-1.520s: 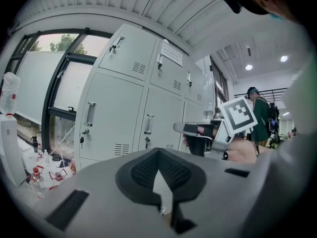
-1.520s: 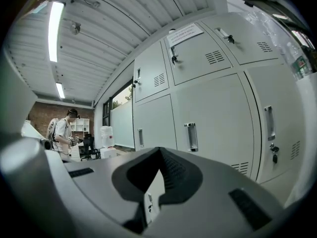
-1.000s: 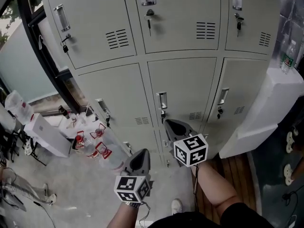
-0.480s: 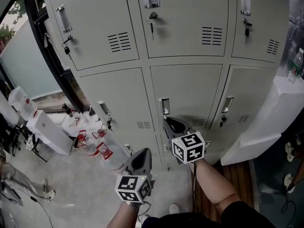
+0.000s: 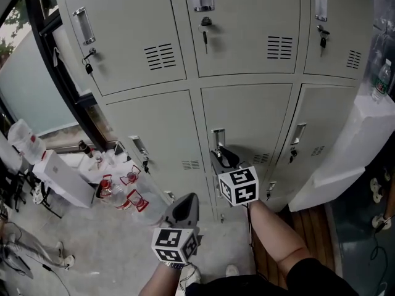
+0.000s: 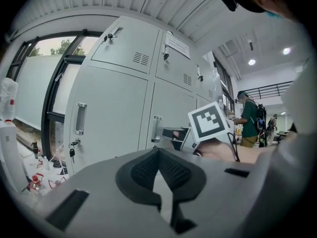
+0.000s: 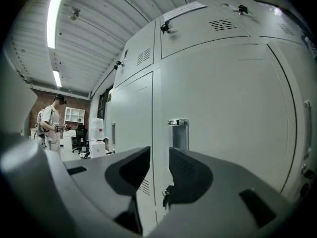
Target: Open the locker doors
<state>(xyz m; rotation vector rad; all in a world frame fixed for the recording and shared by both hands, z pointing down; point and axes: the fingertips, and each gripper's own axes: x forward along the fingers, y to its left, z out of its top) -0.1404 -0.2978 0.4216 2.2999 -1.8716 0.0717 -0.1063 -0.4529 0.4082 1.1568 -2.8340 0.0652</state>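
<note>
locker bank: grey, fills the head view, every door in view shut. middle-row centre door faces the right gripper. that gripper is held about level, tips near the door and just under its recessed handle. its jaws have just been opening and now stand apart with a clear gap, nothing between them, pads on nothing. the handle shows beyond the gap in the right gripper view. left gripper sits lower and further back from the lockers, jaws closed together, empty. a key hangs in the door above.
</note>
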